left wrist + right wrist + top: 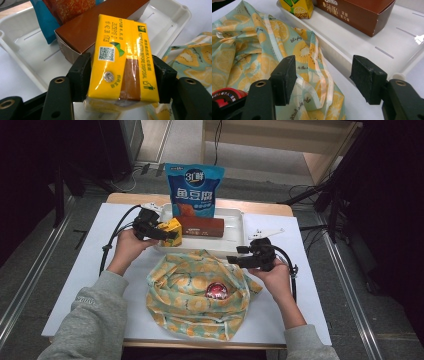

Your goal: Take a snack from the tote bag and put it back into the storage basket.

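Observation:
A yellow drink carton (173, 231) (120, 57) stands at the left end of the white tray (236, 232). My left gripper (169, 234) (121, 77) straddles it, one black pad close by each side; the jaws stand wide and look open, not pressing. Its lower part also appears in the right gripper view (298, 7). My right gripper (233, 260) (323, 75) is open and holds nothing; it hangs over the right rim of the lemon-print cloth bag (195, 297) (249, 47), just in front of the tray wall (337, 50). A red round pack (217, 291) (224, 96) lies inside the bag.
A brown biscuit box (202, 226) (82, 32) (362, 15) lies in the tray beside the carton. A blue snack pouch (194, 190) stands upright at the tray's back. White sheet (310, 285) covers the table; dark floor and cables lie beyond its far edge.

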A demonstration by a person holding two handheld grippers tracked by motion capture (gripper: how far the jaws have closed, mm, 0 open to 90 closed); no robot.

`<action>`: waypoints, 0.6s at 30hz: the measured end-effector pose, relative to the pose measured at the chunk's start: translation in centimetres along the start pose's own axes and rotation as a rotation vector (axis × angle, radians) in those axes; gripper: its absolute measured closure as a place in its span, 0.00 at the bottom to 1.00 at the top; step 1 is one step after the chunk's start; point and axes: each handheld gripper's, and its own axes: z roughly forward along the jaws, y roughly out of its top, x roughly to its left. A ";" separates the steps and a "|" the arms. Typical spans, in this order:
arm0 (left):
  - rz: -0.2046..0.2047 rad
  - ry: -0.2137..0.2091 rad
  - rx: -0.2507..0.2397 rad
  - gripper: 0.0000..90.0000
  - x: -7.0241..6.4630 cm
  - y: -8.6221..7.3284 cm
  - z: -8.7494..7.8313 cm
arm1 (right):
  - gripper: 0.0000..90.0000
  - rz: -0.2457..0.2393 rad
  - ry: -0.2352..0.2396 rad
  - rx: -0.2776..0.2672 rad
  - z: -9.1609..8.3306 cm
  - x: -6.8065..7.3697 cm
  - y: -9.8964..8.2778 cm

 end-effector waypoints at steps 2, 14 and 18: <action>-0.005 0.008 -0.003 0.46 0.1 -0.2 -0.2 | 0.42 -0.001 0.000 0.002 0.0 0.0 0.0; -0.033 0.011 -0.001 0.45 0.3 -1.6 -1.4 | 0.42 -0.007 0.006 -0.003 0.2 -0.1 0.3; -0.037 0.008 -0.002 0.45 0.3 -2.0 -2.1 | 0.42 -0.003 0.008 -0.004 0.2 -0.1 0.3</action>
